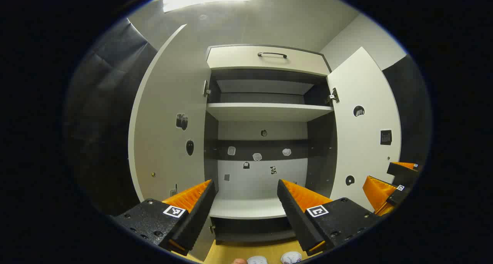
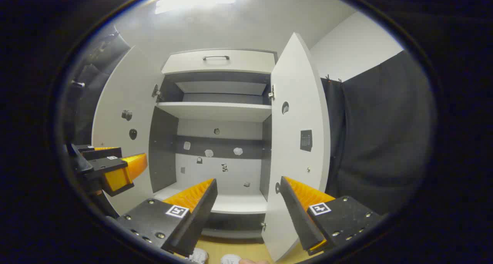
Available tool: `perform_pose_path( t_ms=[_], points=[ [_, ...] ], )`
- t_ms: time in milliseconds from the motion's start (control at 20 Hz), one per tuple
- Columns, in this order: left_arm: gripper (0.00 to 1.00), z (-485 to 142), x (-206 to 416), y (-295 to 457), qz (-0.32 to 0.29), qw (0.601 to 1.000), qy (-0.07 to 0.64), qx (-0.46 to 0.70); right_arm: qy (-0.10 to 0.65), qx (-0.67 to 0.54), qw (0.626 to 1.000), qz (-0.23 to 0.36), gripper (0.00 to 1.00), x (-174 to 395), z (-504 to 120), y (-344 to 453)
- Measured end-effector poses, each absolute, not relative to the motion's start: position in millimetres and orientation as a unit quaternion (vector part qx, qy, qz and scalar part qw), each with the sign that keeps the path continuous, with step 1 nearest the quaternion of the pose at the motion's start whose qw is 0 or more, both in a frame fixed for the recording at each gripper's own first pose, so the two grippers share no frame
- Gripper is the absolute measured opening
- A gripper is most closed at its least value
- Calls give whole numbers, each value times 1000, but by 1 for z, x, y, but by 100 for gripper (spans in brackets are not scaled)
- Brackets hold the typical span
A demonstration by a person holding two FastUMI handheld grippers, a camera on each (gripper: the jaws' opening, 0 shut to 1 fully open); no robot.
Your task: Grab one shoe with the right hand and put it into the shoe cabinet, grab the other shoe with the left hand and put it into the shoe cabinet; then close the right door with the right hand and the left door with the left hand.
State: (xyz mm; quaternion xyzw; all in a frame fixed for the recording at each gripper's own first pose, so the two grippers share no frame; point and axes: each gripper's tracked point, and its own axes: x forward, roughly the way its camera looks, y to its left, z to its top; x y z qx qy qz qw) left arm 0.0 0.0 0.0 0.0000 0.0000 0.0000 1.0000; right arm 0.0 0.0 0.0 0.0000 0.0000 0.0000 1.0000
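Note:
The shoe cabinet [image 1: 265, 59] stands in front of me with both doors swung out and its shelves bare. Two white shoe toes [image 1: 257, 260] [image 1: 290, 257] peek in at the bottom edge on the wooden floor, below my left gripper [image 1: 245, 185], which is open and holds nothing. In the right gripper view the same toes [image 2: 198, 255] [image 2: 231, 259] lie under my right gripper [image 2: 248, 181], also open and holding nothing. The right gripper [image 1: 379, 173] shows beside the right door [image 1: 366, 140]. The left gripper [image 2: 131, 153] shows in front of the left door [image 2: 123, 121].
A closed drawer with a dark handle [image 1: 272, 54] tops the cabinet. Inside are a middle shelf [image 1: 269, 110] and a bottom shelf [image 1: 246, 208]; small stickers dot the back panel and doors. The right door's edge [image 2: 296, 140] stands close ahead of the right gripper. Black cloth hangs at both sides.

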Motion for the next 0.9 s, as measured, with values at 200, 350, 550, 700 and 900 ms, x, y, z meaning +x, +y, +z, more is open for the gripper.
perform_pose_path(
  t_ms=[200,350,550,700,900],
  points=[
    [97,-3,-3,1,4,1000,6,-6,9,-5,1000,12,94,-1,-3,3],
    [98,-6,-7,1,6,1000,15,-19,5,-10,1000,14,98,-3,-3,4],
    [98,-7,-9,5,11,999,20,-26,13,-14,1000,16,94,-5,-8,4],
    [98,-6,-13,9,16,999,20,-28,18,-10,1000,16,98,-7,-11,4],
    [98,-7,-18,18,26,999,24,-22,22,-5,1000,15,98,-9,-15,4]
  ],
)
